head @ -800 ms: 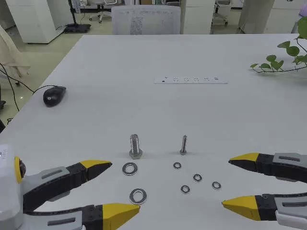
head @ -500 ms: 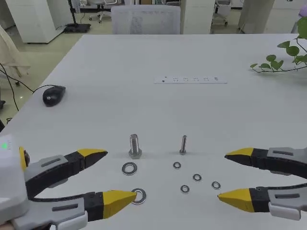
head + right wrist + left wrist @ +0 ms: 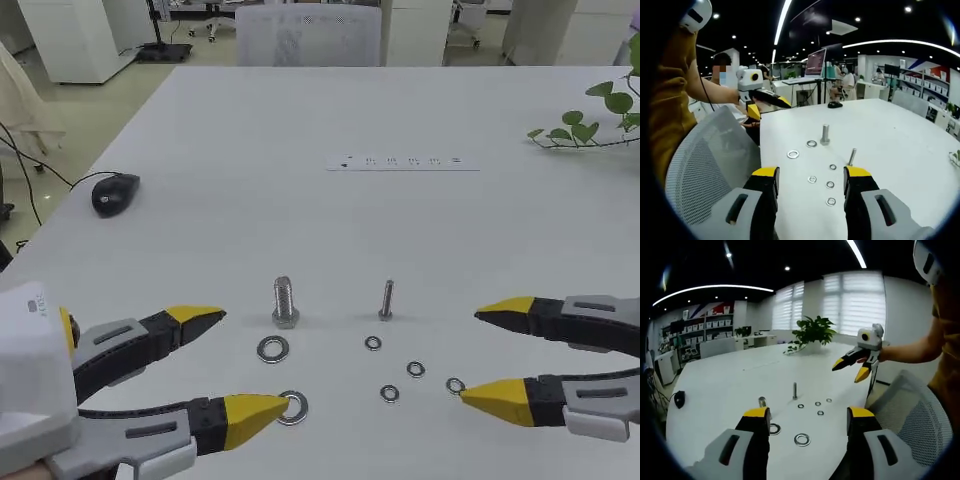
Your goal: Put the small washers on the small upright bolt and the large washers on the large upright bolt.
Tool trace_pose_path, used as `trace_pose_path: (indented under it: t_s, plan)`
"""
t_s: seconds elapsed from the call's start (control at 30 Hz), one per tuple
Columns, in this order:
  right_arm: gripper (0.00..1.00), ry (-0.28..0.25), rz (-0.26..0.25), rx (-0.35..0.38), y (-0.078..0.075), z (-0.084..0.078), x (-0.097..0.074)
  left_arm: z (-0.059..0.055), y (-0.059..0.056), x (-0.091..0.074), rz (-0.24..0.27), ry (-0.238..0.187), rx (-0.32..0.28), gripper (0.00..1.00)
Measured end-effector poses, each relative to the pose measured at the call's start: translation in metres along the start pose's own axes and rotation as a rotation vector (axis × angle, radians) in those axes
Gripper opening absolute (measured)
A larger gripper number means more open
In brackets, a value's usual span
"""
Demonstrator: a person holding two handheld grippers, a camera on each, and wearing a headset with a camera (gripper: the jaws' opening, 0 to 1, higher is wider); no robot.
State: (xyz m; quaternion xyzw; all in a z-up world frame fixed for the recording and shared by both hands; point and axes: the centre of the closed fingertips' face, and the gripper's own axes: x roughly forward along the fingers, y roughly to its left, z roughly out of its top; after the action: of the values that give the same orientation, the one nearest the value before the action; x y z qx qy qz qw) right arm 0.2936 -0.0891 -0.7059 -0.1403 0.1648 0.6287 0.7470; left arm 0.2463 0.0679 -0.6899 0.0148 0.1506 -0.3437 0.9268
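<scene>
Large bolt [image 3: 285, 303]: stands upright on its head, in the middle stretch of the bench [image 3: 300, 220] toward its near edge.
Small bolt [image 3: 386, 300]: also upright, beside the large bolt on the side of the bench's right edge, and apart from it.
Near large washer [image 3: 293, 407]: lies flat, closest to the near edge; in the head view its rim meets the tip of the left gripper's nearer jaw.
Far large washer [image 3: 272, 349]: lies flat just in front of the large bolt, not touching it.
Small washers [image 3: 415, 369]: four in a loose scatter between the small bolt and the near edge, all flat and apart from each other.
Rightmost small washer [image 3: 455, 385]: lies just at the tip of the right gripper's nearer jaw.
Handling: these look like thin steel rings, which would be stiff, light and slick. Lying flat they offer little edge, so a pinch across the outer rim seems the best hold. A washer could easily skid or flick off the smooth top.
Left gripper [image 3: 250, 362]: jaws spread wide and empty. It sits low over the near edge and points in toward the bolts, with the near large washer between its jaws in its own view.
Right gripper [image 3: 470, 353]: jaws spread and empty. It reaches in low from the right-edge side, roughly level, tips toward the small washers.
Elsewhere: a computer mouse [image 3: 115, 192] near the left edge, a power strip [image 3: 402, 162] toward the far edge.
</scene>
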Motion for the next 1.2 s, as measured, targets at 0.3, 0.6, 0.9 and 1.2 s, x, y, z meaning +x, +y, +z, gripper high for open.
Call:
trace_pose_path:
  t_s: [0.3, 0.6, 0.9, 1.2]
  plan:
    - [0.54, 0.029, 0.008, -0.012, -0.004, -0.001, -0.003, 0.003, -0.001, -0.001, 0.002, -0.014, -0.012, 0.62]
    - [0.54, 0.06, 0.029, -0.031, -0.006, -0.002, -0.002, 0.009, -0.001, -0.003, 0.004, -0.043, -0.019, 0.62]
    - [0.53, 0.134, 0.06, -0.053, -0.011, -0.011, 0.004, 0.004, -0.002, -0.001, -0.005, -0.045, -0.03, 0.62]
    - [0.51, 0.205, 0.103, -0.101, -0.018, -0.014, 0.01, 0.003, -0.001, 0.001, -0.011, -0.047, -0.043, 0.62]
